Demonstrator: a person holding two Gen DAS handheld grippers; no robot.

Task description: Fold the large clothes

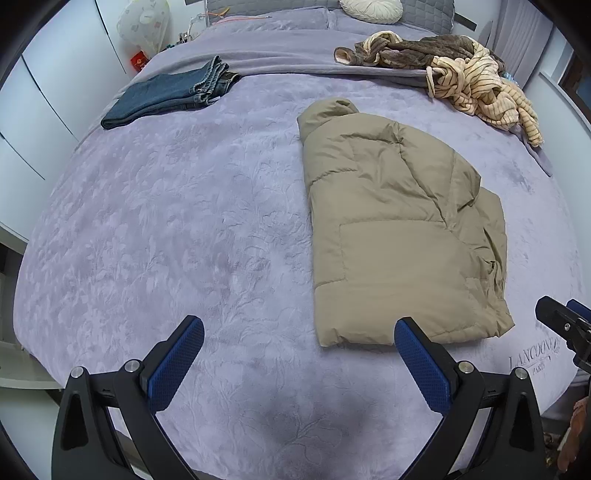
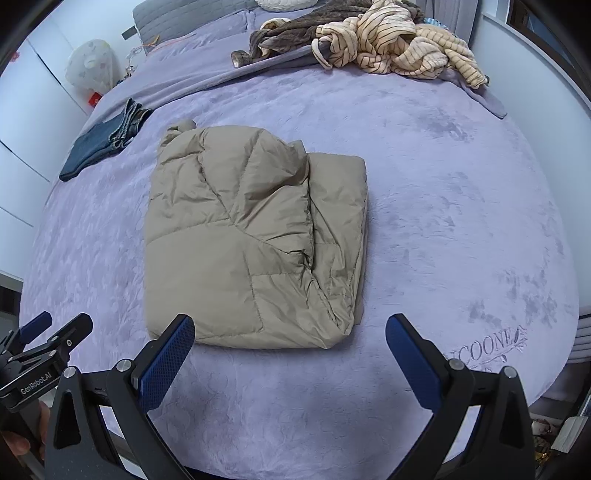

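Note:
A tan puffer jacket (image 1: 399, 229) (image 2: 251, 236) lies folded into a rough rectangle on the lilac bedspread (image 1: 184, 221) (image 2: 443, 206). My left gripper (image 1: 299, 332) hangs open above the bed's near edge, left of the jacket's near hem, nothing between its blue pads. My right gripper (image 2: 290, 330) is also open and empty, just short of the jacket's near hem. In the left wrist view the right gripper (image 1: 561, 321) shows at the right edge. The left gripper (image 2: 44, 332) shows at the lower left of the right wrist view.
Folded blue jeans (image 1: 166, 96) (image 2: 103, 144) lie at the far left of the bed. A heap of striped cream and brown clothes (image 1: 461, 74) (image 2: 384, 40) sits at the far right near the pillows (image 1: 369, 9). White wardrobe doors (image 1: 33, 110) stand to the left.

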